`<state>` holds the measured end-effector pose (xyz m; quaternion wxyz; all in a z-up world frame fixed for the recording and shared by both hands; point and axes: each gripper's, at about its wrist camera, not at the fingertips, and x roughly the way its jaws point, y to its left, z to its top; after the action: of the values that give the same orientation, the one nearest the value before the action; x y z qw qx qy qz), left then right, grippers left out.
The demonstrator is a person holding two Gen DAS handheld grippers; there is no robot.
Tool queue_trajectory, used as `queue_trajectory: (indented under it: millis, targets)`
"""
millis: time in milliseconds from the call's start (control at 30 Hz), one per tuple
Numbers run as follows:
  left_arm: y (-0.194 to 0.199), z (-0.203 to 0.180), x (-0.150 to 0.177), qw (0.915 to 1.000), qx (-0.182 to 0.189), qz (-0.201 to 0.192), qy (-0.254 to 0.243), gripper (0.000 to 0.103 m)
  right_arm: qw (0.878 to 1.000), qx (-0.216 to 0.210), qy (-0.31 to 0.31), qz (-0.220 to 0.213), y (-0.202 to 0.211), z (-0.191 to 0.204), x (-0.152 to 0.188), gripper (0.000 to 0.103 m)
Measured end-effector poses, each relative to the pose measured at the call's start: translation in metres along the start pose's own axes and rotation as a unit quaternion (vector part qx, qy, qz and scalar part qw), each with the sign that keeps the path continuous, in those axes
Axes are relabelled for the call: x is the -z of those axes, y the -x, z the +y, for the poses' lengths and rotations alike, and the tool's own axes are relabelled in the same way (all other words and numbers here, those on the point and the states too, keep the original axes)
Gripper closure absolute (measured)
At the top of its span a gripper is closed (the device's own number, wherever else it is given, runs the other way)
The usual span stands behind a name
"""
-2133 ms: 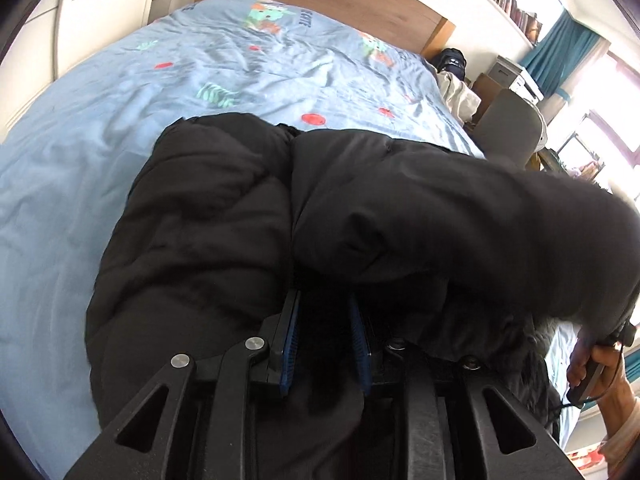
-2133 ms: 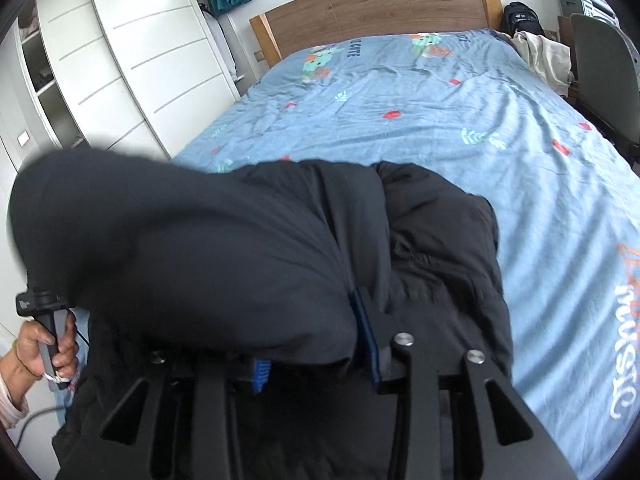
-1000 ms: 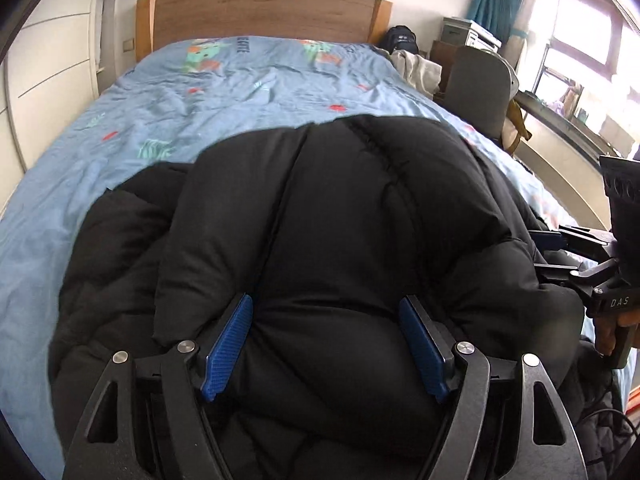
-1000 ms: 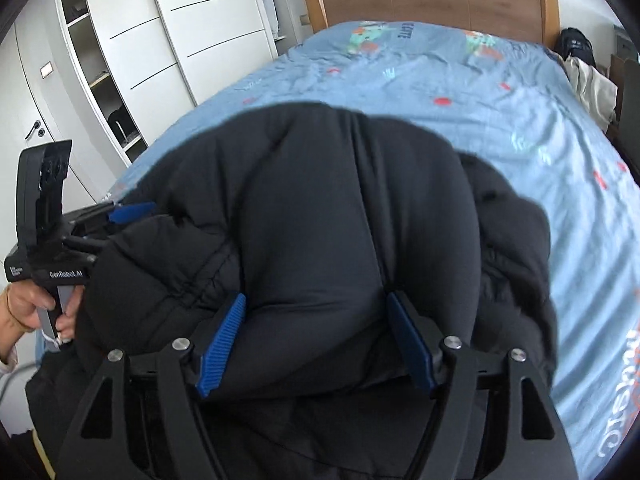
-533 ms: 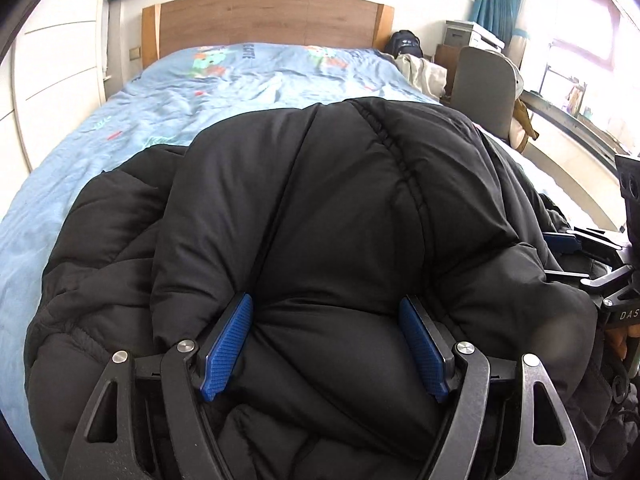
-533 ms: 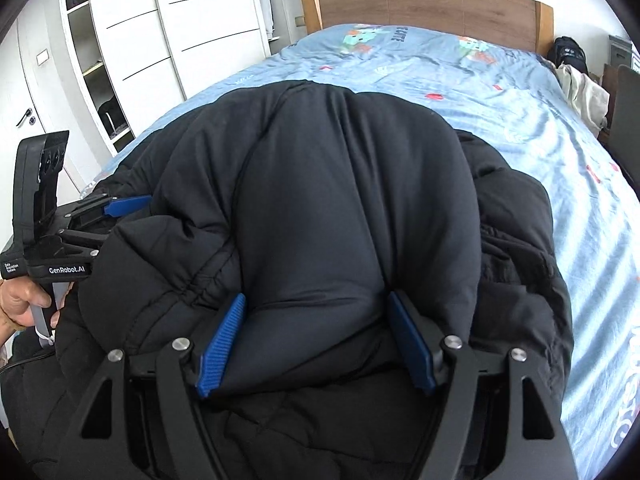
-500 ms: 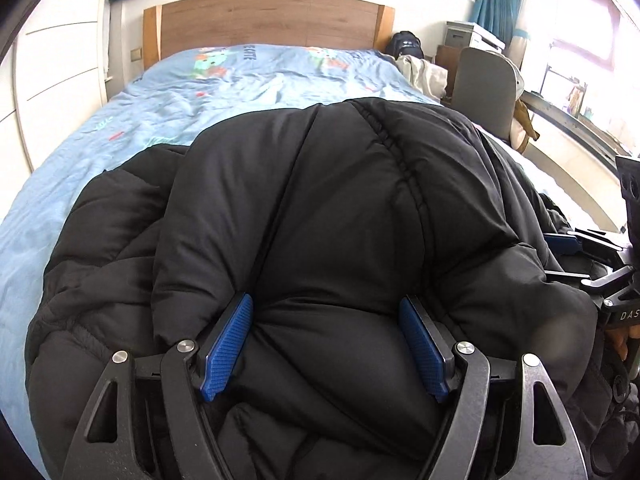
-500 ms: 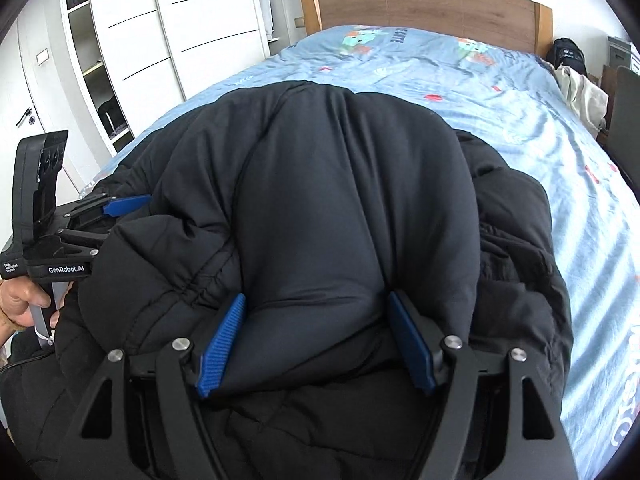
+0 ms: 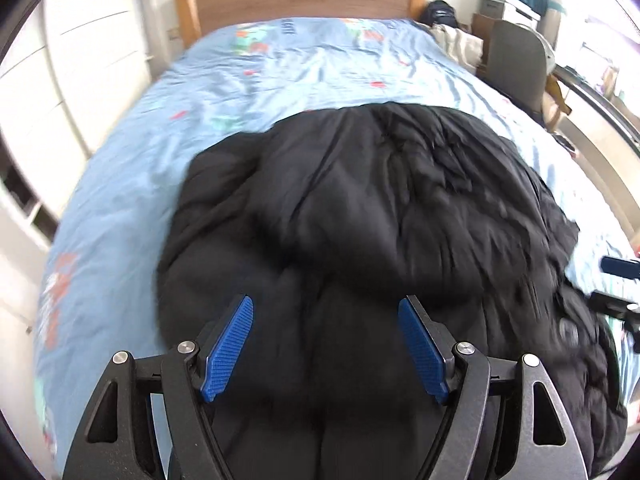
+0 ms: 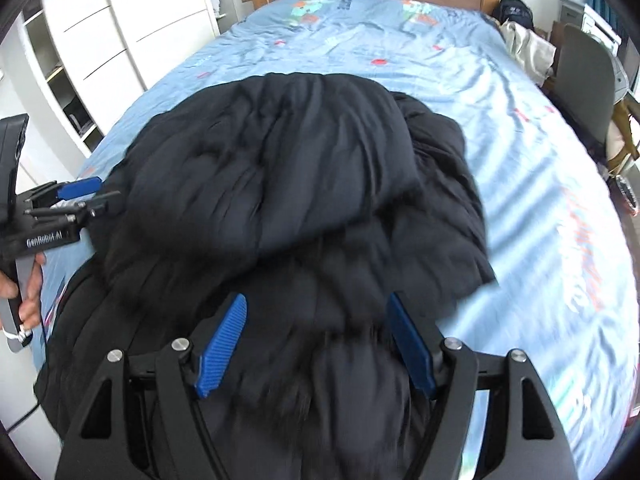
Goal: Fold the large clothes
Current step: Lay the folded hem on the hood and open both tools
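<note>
The bed (image 9: 120, 184) carries the black puffer jacket (image 9: 360, 216), bunched ahead of both sets of fingers. Left gripper (image 9: 326, 350) and right gripper (image 10: 316, 346) are spread wide, holding nothing — next, I'd judge, press the puffy fold flat, then regrip the near hem evenly.

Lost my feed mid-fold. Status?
Left gripper open, right gripper open, neither holding. Puffy black quilted jacket lies doubled over on the light-blue patterned bedsheet. Nothing in the way.
</note>
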<state>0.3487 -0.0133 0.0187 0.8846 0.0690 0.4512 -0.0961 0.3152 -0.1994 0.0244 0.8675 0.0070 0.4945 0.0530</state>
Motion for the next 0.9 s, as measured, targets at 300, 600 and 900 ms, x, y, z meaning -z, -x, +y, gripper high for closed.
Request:
queue_trajectory:
  millis: [300,600,900]
  targets:
    - [0.099,0.000,0.112,0.9955,-0.079,-0.048,0.021,0.024,0.998,0.005,-0.036,-0.056,0.106,0.000,0.103,0.031]
    - [0.163,-0.001,0.157,0.9904,-0.090,-0.093,0.047,0.018,0.995,0.031,-0.047,-0.077,0.154,0.001,0.173,0.029]
    - [0.190,-0.012,0.182,0.9887,-0.086,-0.116,0.043,0.016,0.991,0.045,-0.079,-0.096,0.179,-0.010,0.201,0.026]
